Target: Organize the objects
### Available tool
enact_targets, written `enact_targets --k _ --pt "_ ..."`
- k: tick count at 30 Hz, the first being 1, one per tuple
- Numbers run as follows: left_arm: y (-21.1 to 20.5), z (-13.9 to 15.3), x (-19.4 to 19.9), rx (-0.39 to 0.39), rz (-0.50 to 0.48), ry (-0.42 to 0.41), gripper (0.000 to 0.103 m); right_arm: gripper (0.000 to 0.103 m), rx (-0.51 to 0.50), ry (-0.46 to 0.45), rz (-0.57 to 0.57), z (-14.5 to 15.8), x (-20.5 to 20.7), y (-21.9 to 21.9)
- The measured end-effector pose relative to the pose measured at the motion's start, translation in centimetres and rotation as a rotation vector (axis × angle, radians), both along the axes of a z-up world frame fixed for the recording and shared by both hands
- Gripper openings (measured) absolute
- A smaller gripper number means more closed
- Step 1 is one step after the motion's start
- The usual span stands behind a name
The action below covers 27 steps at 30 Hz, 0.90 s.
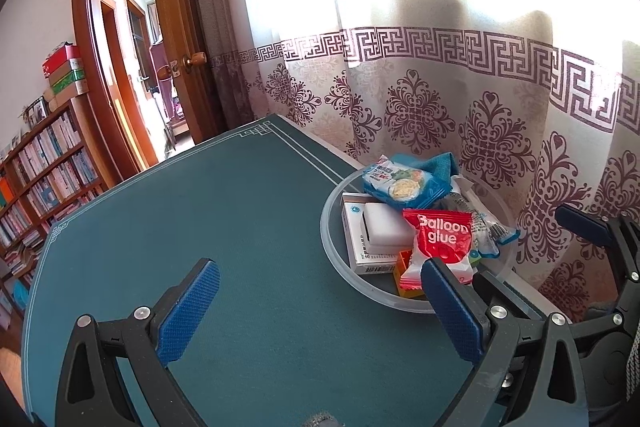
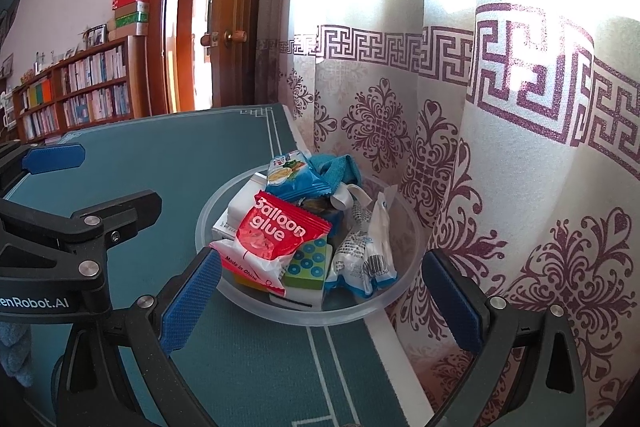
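A clear plastic bowl [image 2: 372, 307] stands at the table's edge by the curtain, piled with small items. On top lies a red "Balloon glue" packet [image 2: 276, 233], with a blue snack packet [image 2: 294, 177], a blue cloth [image 2: 336, 167], a white box [image 1: 366, 247] and white wrappers [image 2: 366, 251] around it. My right gripper [image 2: 320, 301] is open just in front of the bowl, fingers either side of its near rim, holding nothing. My left gripper [image 1: 320, 307] is open over the green mat, left of the bowl [image 1: 332, 239], empty. In the left wrist view the right gripper's finger [image 1: 584, 227] shows at the far right.
A teal mat [image 1: 200, 227] with white border lines covers the table. A patterned curtain [image 2: 500, 147] hangs close behind and beside the bowl. Beyond the table are a bookshelf [image 2: 80, 91] and an open wooden door [image 2: 240, 7].
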<state>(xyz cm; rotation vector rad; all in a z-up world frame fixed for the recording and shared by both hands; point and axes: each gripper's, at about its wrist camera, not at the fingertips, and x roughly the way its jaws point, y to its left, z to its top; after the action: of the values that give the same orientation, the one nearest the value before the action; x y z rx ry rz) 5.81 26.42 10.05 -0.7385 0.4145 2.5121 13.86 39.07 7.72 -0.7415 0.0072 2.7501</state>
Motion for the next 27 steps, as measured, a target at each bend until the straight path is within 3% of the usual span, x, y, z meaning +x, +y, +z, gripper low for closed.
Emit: enact_targets --k 27 --pt "0.51 -0.37 0.26 -0.005 -0.014 -0.006 0.103 0.101 -0.005 -0.007 0.006 -0.60 -0.17 -0.37"
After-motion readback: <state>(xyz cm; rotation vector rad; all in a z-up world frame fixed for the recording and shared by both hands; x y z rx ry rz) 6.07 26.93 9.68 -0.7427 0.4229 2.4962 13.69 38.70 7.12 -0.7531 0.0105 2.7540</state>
